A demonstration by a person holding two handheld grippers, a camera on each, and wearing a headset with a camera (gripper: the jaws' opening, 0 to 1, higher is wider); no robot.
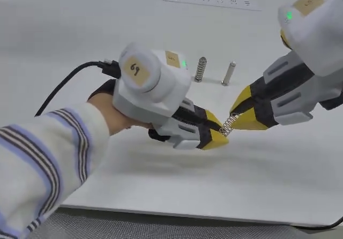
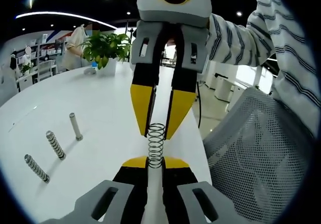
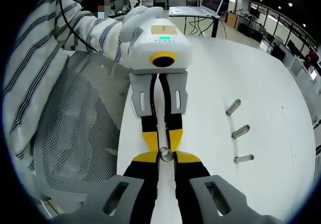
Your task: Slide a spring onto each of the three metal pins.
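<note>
Spring (image 1: pixel 229 123) held above the white table (image 1: pixel 161 166) near its front edge, long axis running tip to tip, slanting up toward the right gripper (image 1: pixel 233 118), both it and the left gripper (image 1: pixel 222 132) clamped on the spring's ends, bare pin (image 1: pixel 229 73) and spring-clad pin (image 1: pixel 200 69) upright behind

Spring (image 2: pixel 156 144) aloft; one pin (image 2: pixel 75 126) seemingly bare

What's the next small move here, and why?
Probably open the left gripper: it and the right gripper both pinch one spring, so one must release before it can go onto the bare pin. The other pins already carry springs.
</note>
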